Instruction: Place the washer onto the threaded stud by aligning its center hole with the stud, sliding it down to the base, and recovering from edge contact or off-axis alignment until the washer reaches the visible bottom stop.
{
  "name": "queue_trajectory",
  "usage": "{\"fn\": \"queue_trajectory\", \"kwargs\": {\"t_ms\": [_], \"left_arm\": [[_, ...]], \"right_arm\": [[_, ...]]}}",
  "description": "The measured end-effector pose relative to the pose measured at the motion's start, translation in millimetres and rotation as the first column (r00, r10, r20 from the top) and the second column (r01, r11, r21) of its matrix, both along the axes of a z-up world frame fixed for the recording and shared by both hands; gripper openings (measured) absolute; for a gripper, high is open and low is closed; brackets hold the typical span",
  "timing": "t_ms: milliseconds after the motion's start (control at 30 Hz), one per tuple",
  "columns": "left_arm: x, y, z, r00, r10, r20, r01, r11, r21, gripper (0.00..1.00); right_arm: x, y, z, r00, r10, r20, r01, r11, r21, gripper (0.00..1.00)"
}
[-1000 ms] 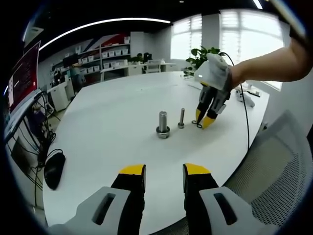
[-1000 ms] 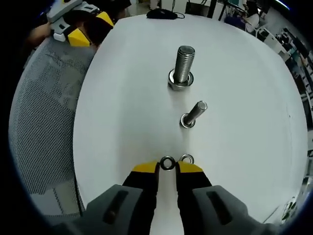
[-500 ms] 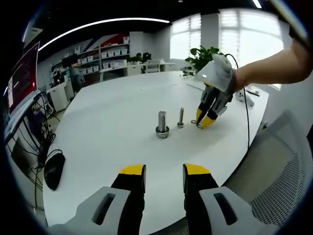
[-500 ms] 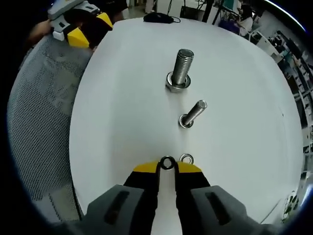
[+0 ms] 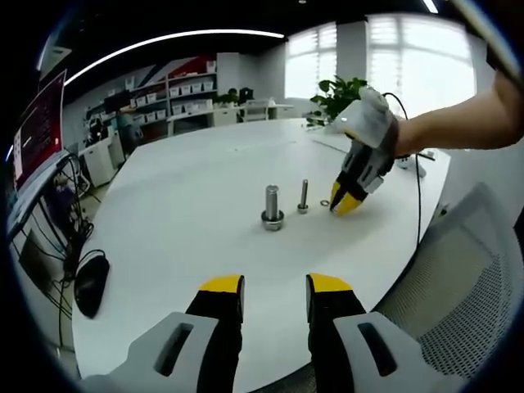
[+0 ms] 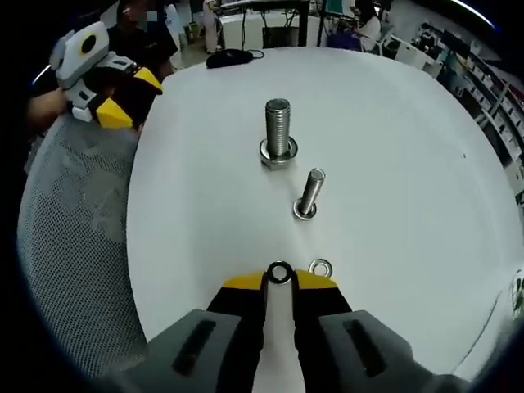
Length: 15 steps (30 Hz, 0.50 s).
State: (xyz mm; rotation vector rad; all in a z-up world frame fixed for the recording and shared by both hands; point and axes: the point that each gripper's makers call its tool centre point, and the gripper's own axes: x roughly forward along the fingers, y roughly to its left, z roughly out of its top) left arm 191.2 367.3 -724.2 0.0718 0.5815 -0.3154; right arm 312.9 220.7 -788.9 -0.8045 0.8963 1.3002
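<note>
In the right gripper view, the right hand-held gripper (image 6: 279, 280) is pinching a small washer (image 6: 280, 273) between its yellow fingertips, jaws narrow around it, near the white desk (image 6: 393, 164). A second washer (image 6: 320, 266) is lying flat on the desk just right of those tips. Beyond them a slim threaded stud (image 6: 309, 192) is standing with a washer at its base, and farther off a thicker bolt (image 6: 277, 131) is standing on its own washer.

In the left gripper view, the left hand-held gripper (image 5: 274, 286) is hovering over the near desk edge (image 5: 164, 246), jaws parted and gripping nothing. A black mouse (image 5: 90, 282) is lying at the left edge.
</note>
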Motion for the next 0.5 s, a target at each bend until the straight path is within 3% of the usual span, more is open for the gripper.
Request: {"fn": "queue_trajectory", "kwargs": {"t_ms": [500], "left_arm": [[0.3, 1, 0.4, 1.000, 0.008, 0.003, -0.008, 1.000, 0.001, 0.28]], "right_arm": [[16, 26, 39.7, 0.996, -0.078, 0.041, 0.073, 0.992, 0.100, 0.14]]}}
